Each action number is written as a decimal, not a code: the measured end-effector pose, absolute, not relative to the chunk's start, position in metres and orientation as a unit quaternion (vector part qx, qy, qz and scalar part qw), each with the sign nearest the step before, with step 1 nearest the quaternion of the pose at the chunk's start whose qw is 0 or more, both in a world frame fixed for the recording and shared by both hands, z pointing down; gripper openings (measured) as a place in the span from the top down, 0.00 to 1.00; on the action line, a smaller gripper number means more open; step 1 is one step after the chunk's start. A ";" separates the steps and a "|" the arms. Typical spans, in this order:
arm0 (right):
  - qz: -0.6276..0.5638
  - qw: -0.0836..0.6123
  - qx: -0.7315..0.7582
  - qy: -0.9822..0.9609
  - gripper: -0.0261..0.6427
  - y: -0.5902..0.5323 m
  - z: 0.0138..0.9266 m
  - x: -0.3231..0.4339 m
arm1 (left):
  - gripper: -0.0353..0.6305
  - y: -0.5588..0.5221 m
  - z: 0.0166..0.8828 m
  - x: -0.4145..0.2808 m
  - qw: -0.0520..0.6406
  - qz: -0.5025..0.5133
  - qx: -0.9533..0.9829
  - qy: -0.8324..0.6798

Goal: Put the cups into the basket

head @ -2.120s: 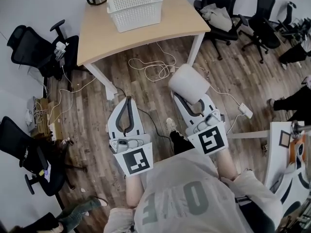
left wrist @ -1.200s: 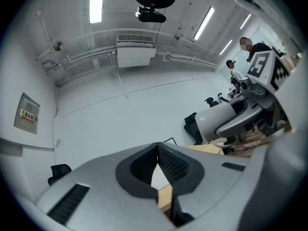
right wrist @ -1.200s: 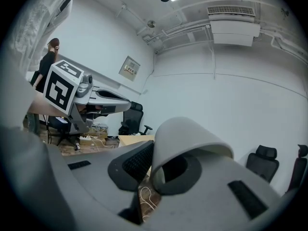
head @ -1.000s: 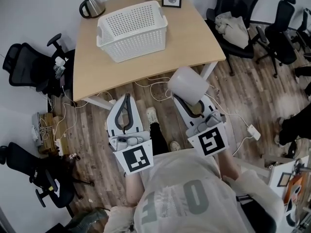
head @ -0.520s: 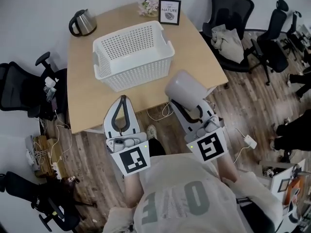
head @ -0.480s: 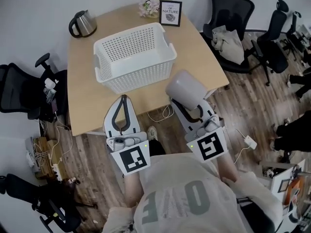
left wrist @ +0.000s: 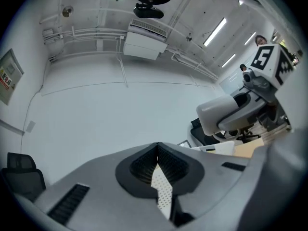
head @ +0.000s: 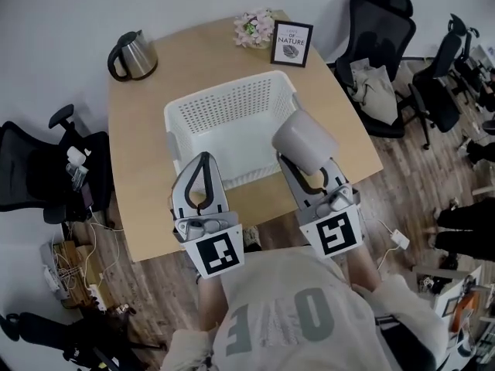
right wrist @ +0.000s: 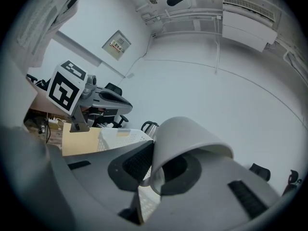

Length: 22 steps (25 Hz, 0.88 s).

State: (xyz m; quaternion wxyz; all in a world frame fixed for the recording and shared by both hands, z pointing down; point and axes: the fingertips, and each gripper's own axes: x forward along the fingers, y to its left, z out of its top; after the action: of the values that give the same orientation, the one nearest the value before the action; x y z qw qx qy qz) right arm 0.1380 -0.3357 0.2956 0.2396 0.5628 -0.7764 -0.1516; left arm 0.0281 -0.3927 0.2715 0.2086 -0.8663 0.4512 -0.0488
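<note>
Table [head: 139, 130]: pale wood, it carries everything else noted here. A black office chair [head: 379, 29] stands off its far right corner.

Basket [head: 229, 96]: white, perforated, and sitting mid-table with its open top up.

My left gripper [head: 203, 154]: I hold it over the near edge of the table, just in front of the basket's near left wall. The jaws are clenched tip to tip with nothing between them. The left gripper view shows only the basket's mesh through the gap behind the tips.

My right gripper [head: 303, 168]: it is level with the left and well apart from it. The jaws are grasping a cup [head: 303, 137], clamped on its wall near the rim.

Cup: light grey and lying tilted on its side in the grip, base pointing away from me and open mouth facing back toward the right gripper's camera. In the head view it overlaps the basket's near right corner. It is held in the air, not resting on anything.

Far edge of the table: a steel kettle [head: 130, 54] at the left corner. At the right are a small framed picture [head: 291, 43] standing upright and, just beside it, a bunch of pink flowers [head: 254, 28].
</note>
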 end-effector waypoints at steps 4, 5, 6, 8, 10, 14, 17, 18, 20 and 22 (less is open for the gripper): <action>-0.144 0.246 0.564 -0.775 0.92 -0.373 0.300 0.141 | 0.93 -0.435 0.279 0.031 0.215 -0.068 -0.865 0.449; -0.139 0.249 0.563 -0.775 0.92 -0.380 0.301 0.142 | 0.93 -0.444 0.279 0.031 0.223 -0.076 -0.862 0.449; -0.136 0.251 0.562 -0.776 0.92 -0.386 0.302 0.143 | 0.93 -0.452 0.278 0.030 0.226 -0.080 -0.860 0.451; -0.136 0.259 0.554 -0.780 0.92 -0.397 0.303 0.145 | 0.93 -0.464 0.278 0.029 0.217 -0.086 -0.859 0.455; -0.135 0.268 0.540 -0.786 0.92 -0.405 0.304 0.149 | 0.93 -0.471 0.279 0.031 0.210 -0.095 -0.857 0.461; -0.134 0.292 0.492 -0.809 0.92 -0.423 0.308 0.156 | 0.93 -0.484 0.275 0.038 0.210 -0.102 -0.844 0.483; -0.142 0.329 0.446 -0.820 0.92 -0.437 0.313 0.155 | 0.93 -0.490 0.279 0.039 0.203 -0.114 -0.838 0.494; -0.147 0.344 0.430 -0.822 0.92 -0.442 0.316 0.154 | 0.93 -0.492 0.279 0.039 0.201 -0.114 -0.836 0.497; -0.158 0.371 0.394 -0.826 0.92 -0.452 0.321 0.151 | 0.93 -0.498 0.281 0.037 0.197 -0.112 -0.830 0.509; -0.163 0.393 0.356 -0.832 0.92 -0.462 0.330 0.148 | 0.93 -0.503 0.284 0.033 0.202 -0.119 -0.820 0.523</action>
State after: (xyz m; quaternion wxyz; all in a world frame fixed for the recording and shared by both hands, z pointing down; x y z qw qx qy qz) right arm 0.1476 -0.4620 0.3299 0.3934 0.3561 -0.8318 -0.1627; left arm 0.0334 -0.5030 0.2840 0.2017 -0.8197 0.5227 -0.1191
